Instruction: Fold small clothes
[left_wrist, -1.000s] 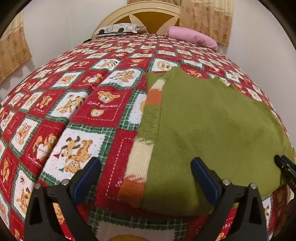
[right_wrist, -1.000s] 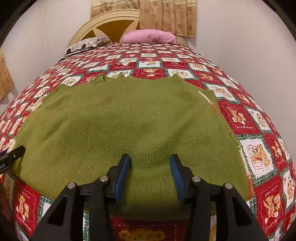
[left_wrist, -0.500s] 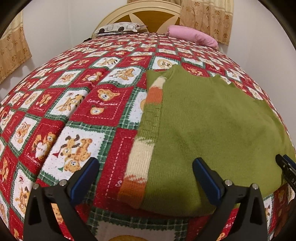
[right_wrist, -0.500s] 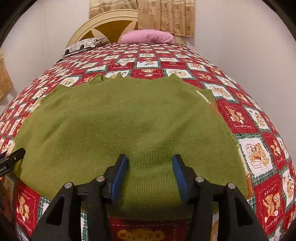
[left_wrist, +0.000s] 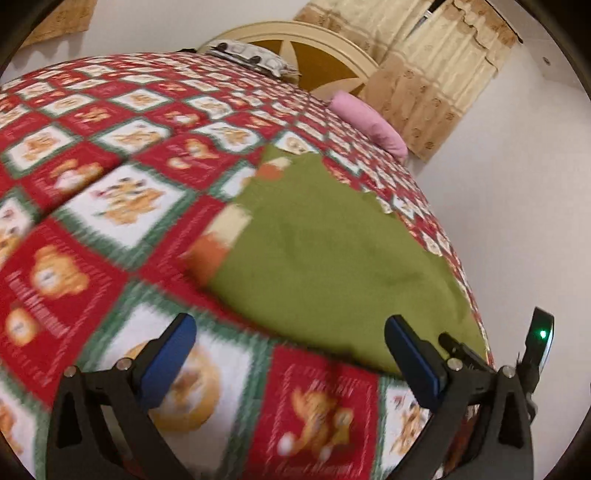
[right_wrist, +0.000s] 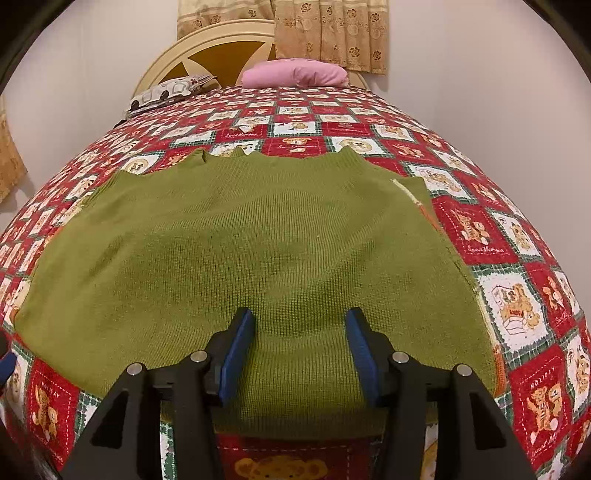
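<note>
Nearest the right wrist camera, right gripper (right_wrist: 301, 350) hovers over the near hem of green knit sweater (right_wrist: 258, 258); jaws have just been opening, pads apart, nothing pinched between them. Left gripper (left_wrist: 290, 354) has jaws spread wide above bedspread (left_wrist: 110, 206), beside the sweater's near left corner; view blurred. Sweater lies flat on the teddy-print bedspread, neckline toward the headboard (right_wrist: 221, 48). Beyond: pink pillow (right_wrist: 295, 74), patterned pillow (right_wrist: 166, 92), curtain (right_wrist: 332, 33).

In my right view the sweater (right_wrist: 266, 251) lies flat on the bed (right_wrist: 480, 236) mid-frame; behind it, the pillow (right_wrist: 295, 74) rests at the headboard (right_wrist: 207, 51), top centre.
</note>
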